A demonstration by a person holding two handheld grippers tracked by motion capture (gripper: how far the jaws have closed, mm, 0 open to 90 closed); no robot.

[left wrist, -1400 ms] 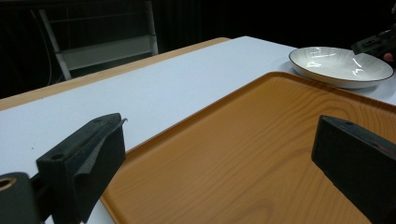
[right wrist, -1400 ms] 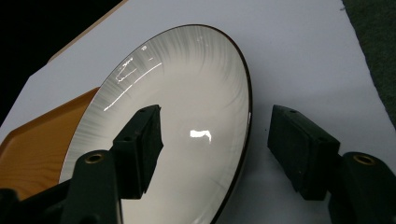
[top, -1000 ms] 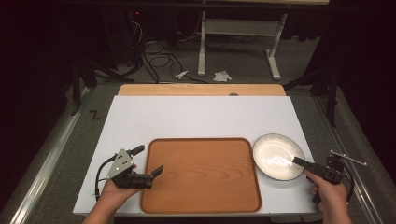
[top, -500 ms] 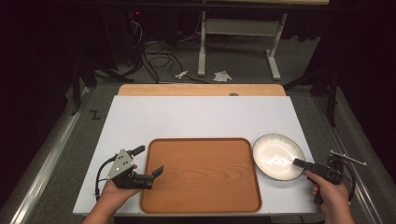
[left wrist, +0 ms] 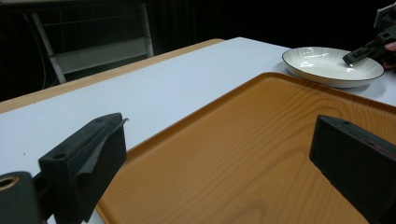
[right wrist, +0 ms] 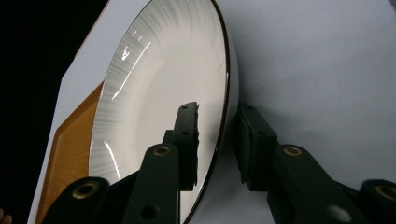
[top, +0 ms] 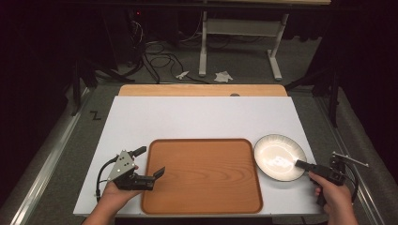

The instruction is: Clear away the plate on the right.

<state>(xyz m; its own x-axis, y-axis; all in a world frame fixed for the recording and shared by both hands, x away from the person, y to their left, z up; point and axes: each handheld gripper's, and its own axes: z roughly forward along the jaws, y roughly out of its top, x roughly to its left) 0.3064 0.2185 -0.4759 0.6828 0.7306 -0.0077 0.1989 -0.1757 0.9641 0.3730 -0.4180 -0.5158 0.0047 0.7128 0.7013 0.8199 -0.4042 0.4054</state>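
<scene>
At the right edge of a white table, a white plate with a dark rim, just beside the right side of a wooden tray and caught between the jaws of the right gripper. Held in a hand at the near right corner. From the right gripper view: one jaw inside the bowl of the plate, the other outside against the table, the rim running up between them. Jaws just closed further, drawn in tight around the rim from the wider stance of a second ago. A thin sliver of white visible between the inner pad and the rim, so impossible to tell whether clamped fast or just short of a grip.

Across the table, at the near left, the left gripper released and spread wide, in the same spot as a second ago. Straddling the tray's left edge: one jaw over the wood, the other over the white surface. From the left gripper view, nothing between the pads except the tray and its raised lip, with the plate and the right gripper far off at the upper right.

Plate and tray unmoved since the earlier frames, both flat on the table. Both hands likewise unmoved. Narrowed right jaws the sole change.
</scene>
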